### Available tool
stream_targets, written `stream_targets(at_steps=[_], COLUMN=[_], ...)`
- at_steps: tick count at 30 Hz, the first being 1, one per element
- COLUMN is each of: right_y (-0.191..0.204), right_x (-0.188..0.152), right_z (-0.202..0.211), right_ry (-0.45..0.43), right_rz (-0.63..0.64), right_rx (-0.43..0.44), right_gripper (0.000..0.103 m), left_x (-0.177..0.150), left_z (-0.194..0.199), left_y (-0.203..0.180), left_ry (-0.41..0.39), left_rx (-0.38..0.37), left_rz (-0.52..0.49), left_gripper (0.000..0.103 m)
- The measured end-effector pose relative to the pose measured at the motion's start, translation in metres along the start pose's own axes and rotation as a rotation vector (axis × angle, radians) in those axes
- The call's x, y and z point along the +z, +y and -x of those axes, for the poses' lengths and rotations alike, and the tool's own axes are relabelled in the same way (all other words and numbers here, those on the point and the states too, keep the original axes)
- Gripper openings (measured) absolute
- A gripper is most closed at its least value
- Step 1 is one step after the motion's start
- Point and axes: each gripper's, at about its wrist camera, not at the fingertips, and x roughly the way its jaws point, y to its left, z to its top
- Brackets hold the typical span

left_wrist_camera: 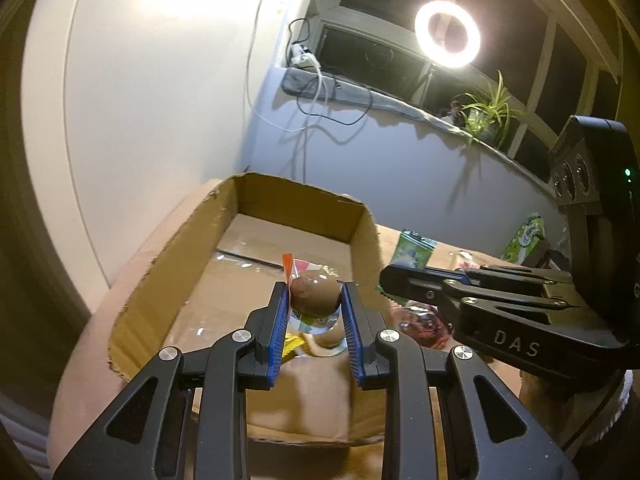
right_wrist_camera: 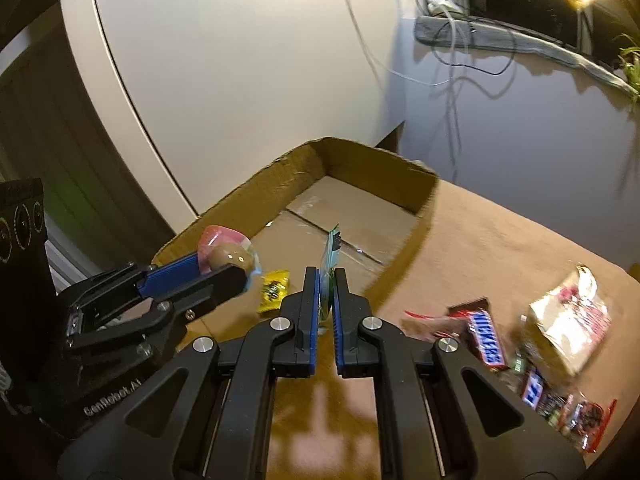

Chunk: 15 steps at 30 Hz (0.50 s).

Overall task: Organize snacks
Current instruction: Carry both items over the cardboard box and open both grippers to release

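Item: my right claw, shut thin on a flat green sachet, left claw pinching a round brown wrapped sweet, both above the cardboard box; risk: smooth sweet slips out sideways, missing it.

"SNICKERS" on a candy bar; "DAS" on the right tool.
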Motion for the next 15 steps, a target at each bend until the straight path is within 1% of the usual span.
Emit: stream_targets(at_steps=[6,15], right_y=[0.010,0.011], right_x=[0.004,0.005], right_z=[-0.023,-0.030], right_ry=[0.032,0.038], right_rz=[0.010,0.017], right_rx=[0.015,0.016], right_gripper=[0.006,0.007], left_x=[-0.001,-0.001], left_z=[-0.003,0.000], left_y=[0.011,0.012], left_ry=[0.007,-0.003], left_rx=[0.022,0.043], left_rz=[0.020,0.027], left_gripper=[0.025,0.026])
